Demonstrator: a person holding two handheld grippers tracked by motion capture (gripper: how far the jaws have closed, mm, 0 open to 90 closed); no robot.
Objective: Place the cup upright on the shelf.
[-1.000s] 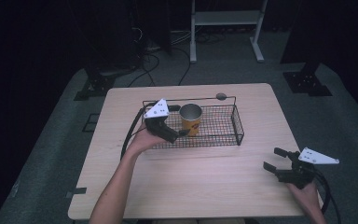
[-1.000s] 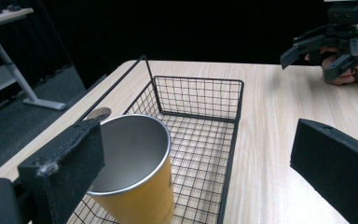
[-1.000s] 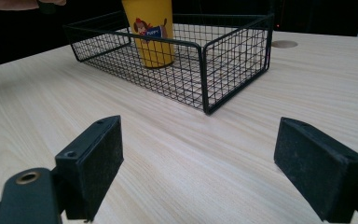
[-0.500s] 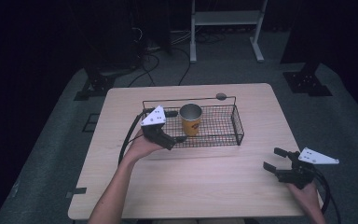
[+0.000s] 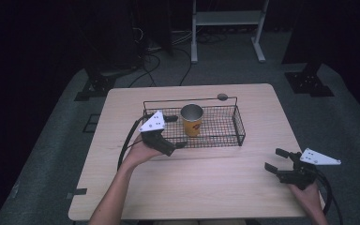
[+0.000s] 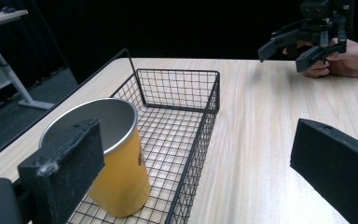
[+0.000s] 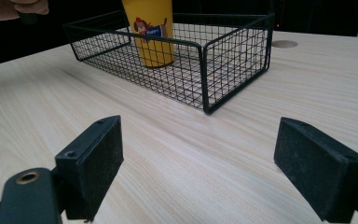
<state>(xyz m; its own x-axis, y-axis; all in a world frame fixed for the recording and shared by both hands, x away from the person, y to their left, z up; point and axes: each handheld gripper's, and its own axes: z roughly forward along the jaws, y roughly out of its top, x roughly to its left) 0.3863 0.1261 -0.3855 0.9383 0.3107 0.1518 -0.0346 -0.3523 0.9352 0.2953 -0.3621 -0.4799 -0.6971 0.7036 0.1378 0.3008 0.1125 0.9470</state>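
Observation:
A yellow metal cup [image 5: 192, 120] with a cartoon label stands upright in the left half of a black wire basket [image 5: 225, 129] on the wooden table. My left gripper [image 5: 176, 131] is open just left of the cup, with one jaw over the basket's left end and the other outside its front wall. In the left gripper view the cup [image 6: 114, 163] stands close behind the left jaw, untouched, and the basket [image 6: 200, 130] runs away ahead. My right gripper [image 5: 275, 160] is open and empty over the table's front right. From there the cup [image 7: 151, 32] and basket [image 7: 233, 70] lie farther off.
The table [image 5: 206, 187] has a round cable hole [image 5: 222, 97] behind the basket. A white shelf frame [image 5: 227, 21] and black stand bases [image 5: 307, 82] stand on the dark floor beyond. The person's right hand and gripper [image 6: 307, 42] show far across in the left gripper view.
My left gripper has drawn back from the cup, down and toward the person, and its jaws stand open. The cup stays upright in the basket. The right gripper has not moved.

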